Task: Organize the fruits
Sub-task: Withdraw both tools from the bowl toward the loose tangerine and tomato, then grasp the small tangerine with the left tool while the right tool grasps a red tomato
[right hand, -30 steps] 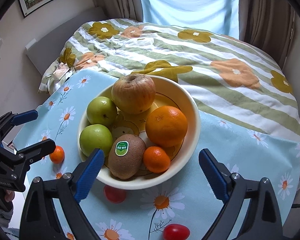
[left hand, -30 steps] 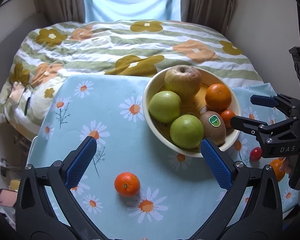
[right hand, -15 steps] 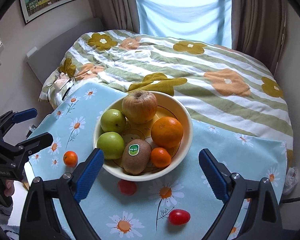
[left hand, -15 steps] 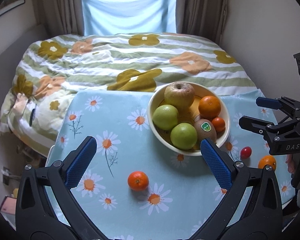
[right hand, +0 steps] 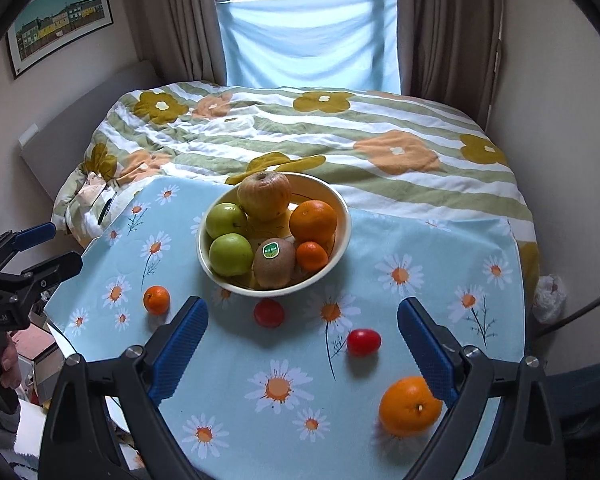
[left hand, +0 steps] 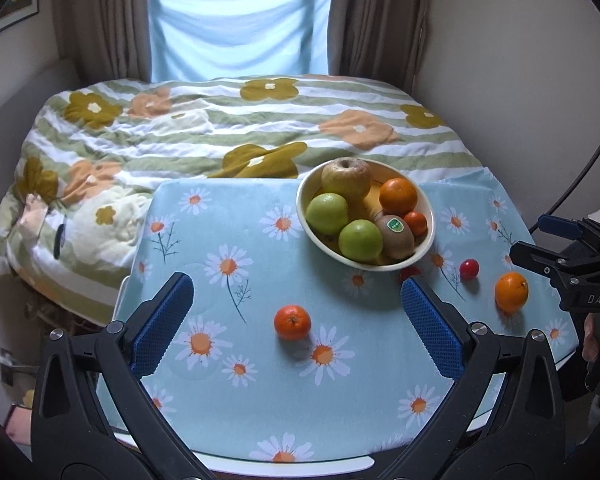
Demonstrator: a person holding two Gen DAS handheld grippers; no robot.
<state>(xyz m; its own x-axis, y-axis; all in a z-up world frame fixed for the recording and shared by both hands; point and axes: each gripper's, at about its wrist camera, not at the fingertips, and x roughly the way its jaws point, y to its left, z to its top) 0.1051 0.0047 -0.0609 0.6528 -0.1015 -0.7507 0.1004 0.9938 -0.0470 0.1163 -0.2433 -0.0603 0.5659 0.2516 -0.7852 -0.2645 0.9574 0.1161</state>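
Note:
A cream bowl [left hand: 428, 242] [right hand: 342, 208] on the daisy tablecloth holds an apple, two green apples, an orange, a kiwi and a small tangerine. Loose on the cloth lie a small tangerine [left hand: 292, 322] [right hand: 156, 299], an orange [left hand: 511, 291] [right hand: 410, 405] and two red tomatoes [right hand: 268, 313] [right hand: 363, 342]. My left gripper [left hand: 298, 326] is open and empty, raised above the near table edge. My right gripper [right hand: 302, 340] is open and empty, also held back; the loose orange lies by its right finger.
The table [left hand: 260, 400] stands against a bed with a flowered striped quilt [left hand: 220, 128]. Curtains and a window are behind. Walls close in on the left and right. The other gripper shows at each view's edge.
Both grippers have pulled back and up from the bowl, so the whole table now shows. No fruit has moved.

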